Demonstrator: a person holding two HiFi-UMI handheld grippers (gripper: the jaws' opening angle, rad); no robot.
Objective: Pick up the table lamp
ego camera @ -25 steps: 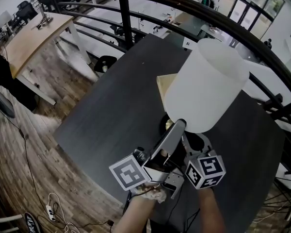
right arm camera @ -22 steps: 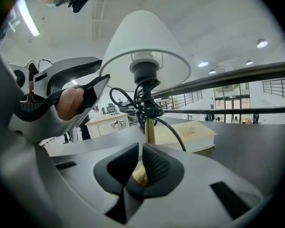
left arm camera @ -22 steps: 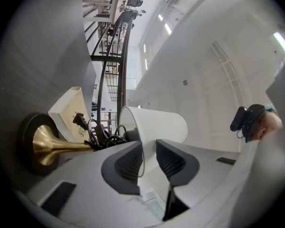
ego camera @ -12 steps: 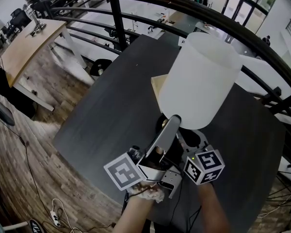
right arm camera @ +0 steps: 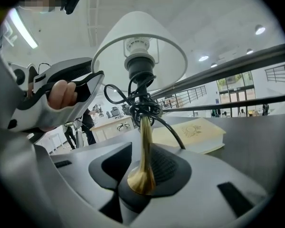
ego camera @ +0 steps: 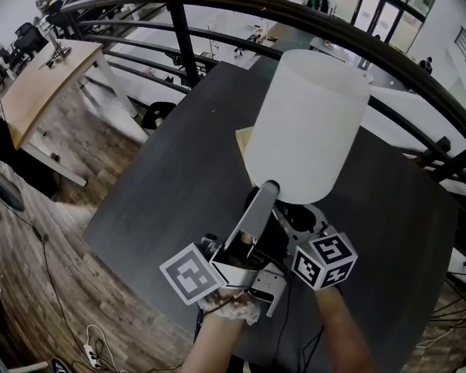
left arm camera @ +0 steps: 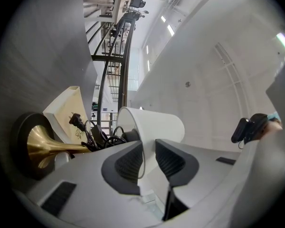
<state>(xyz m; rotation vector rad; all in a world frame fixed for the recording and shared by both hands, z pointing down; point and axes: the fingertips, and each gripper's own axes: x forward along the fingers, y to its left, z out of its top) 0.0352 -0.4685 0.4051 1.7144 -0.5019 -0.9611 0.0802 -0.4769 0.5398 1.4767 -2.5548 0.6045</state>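
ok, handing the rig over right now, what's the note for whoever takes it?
Left gripper: jaws straddle the shade rim; can't tell if the pads press.
Right gripper: open, jaws just opened; stem between them, not clamped.
Lamp stands on the table, beside a book.
Done: both grippers at the lamp.
To do: clamp the stem, lift.

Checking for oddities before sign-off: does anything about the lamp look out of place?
Yes: the cord is wound in a tangle round the stem, plug dangling, and the left gripper pinches the shade by its thin wall rather than the stem.
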